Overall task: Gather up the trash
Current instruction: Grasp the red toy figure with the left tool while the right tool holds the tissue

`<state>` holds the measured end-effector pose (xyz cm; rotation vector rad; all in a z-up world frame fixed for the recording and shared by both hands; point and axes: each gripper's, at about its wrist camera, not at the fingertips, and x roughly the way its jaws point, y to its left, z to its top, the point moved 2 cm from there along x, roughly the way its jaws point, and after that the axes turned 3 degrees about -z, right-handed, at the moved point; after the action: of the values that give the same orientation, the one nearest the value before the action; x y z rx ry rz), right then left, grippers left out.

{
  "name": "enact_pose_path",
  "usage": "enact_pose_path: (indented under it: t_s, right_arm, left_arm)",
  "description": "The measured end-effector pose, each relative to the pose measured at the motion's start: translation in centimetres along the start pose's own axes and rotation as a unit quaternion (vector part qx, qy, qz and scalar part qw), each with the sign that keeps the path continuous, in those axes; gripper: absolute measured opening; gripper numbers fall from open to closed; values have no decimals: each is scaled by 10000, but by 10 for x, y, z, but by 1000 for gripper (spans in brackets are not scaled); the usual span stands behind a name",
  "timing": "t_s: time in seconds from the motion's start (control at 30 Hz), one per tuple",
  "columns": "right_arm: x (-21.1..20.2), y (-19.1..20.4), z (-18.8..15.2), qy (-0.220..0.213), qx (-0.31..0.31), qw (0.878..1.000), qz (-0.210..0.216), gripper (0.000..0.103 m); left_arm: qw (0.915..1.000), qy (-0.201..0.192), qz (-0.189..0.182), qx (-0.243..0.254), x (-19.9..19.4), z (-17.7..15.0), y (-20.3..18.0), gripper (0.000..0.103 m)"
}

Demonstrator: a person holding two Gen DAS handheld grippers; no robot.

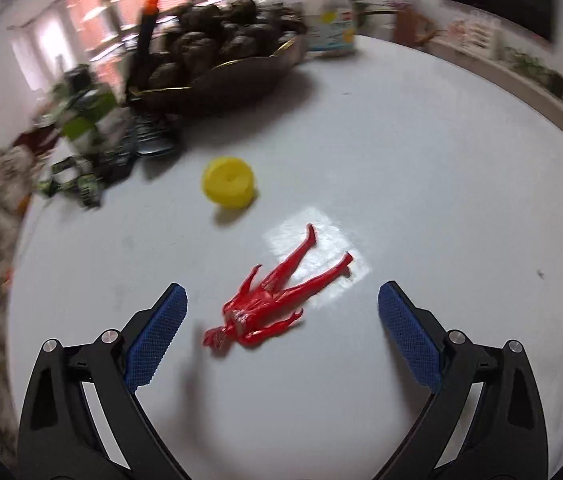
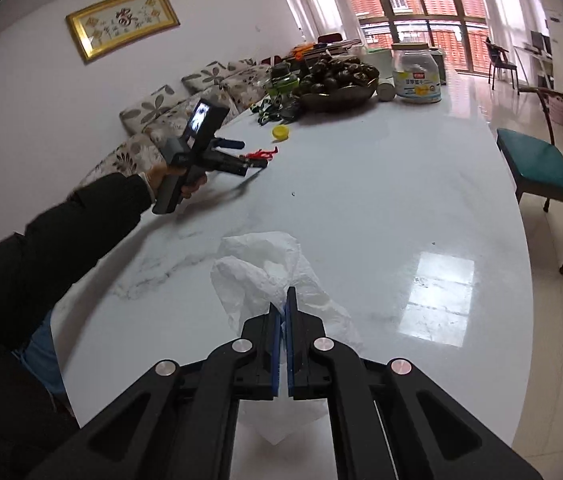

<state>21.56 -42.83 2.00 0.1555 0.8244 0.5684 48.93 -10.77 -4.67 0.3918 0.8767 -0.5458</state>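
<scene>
Right now your right gripper [image 2: 282, 304] is pressed together on a fold of the white plastic bag [image 2: 265, 276], which lies crumpled on the white counter [image 2: 401, 208] just in front of you. Beside it, your left sleeve [image 2: 61, 248] reaches out over the counter, and your left hand [image 2: 173, 184] holds the other tool farther along.

Your left gripper [image 1: 281, 300] is spread wide and empty, its blue pads [image 1: 157, 332] standing either side of a red toy figure [image 1: 273, 296]. The figure lies flat on the counter, head toward you and legs pointing away, touching neither pad.

Just beyond the figure sits a yellow cap [image 1: 228, 185], well apart from it. Farther still, a dark bowl [image 1: 241, 76] heaped with dark round fruit stands near green-and-black clutter [image 1: 85, 152] at the counter's left edge. A labelled jar [image 2: 417, 74] stands beside the bowl at the far end.
</scene>
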Motion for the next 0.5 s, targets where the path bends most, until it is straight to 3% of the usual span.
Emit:
enact_pose_path:
  t_s: [0.07,0.1,0.13,0.17,0.23,0.33,0.4,0.5]
  right_arm:
    - [4,2,3,-23,29,10000,0,2]
    - [7,5,5,-16,46,10000,3,2]
    - [6,6,3,-28,53,10000,-33,2]
    - [6,8,4,-19,42,10000,-58,2]
    - [6,14,5,-34,19,10000,-80,2]
    - [4,22,8,-136,3,9999,-43,2]
    - [1,36,9,-194,-128,9997,-42,2]
    - [-1,68,0,-173,-375,9991,-3,2]
  left_arm:
    - [9981,65,-529,-301,6,-1,13,91]
    - [9980,-5,-529,-337,6,0,16,87]
    - [9979,-88,-555,-325,5,1,17,71]
    - [9980,-170,-523,-296,2,1,16,39]
    - [9979,-153,-443,-442,-2,-2,15,36]
    - [9985,-65,13,-546,-18,-18,-4,35]
    - [9980,-127,342,-508,-45,-41,-33,35]
    - [9967,-293,316,-693,-115,-85,-82,35]
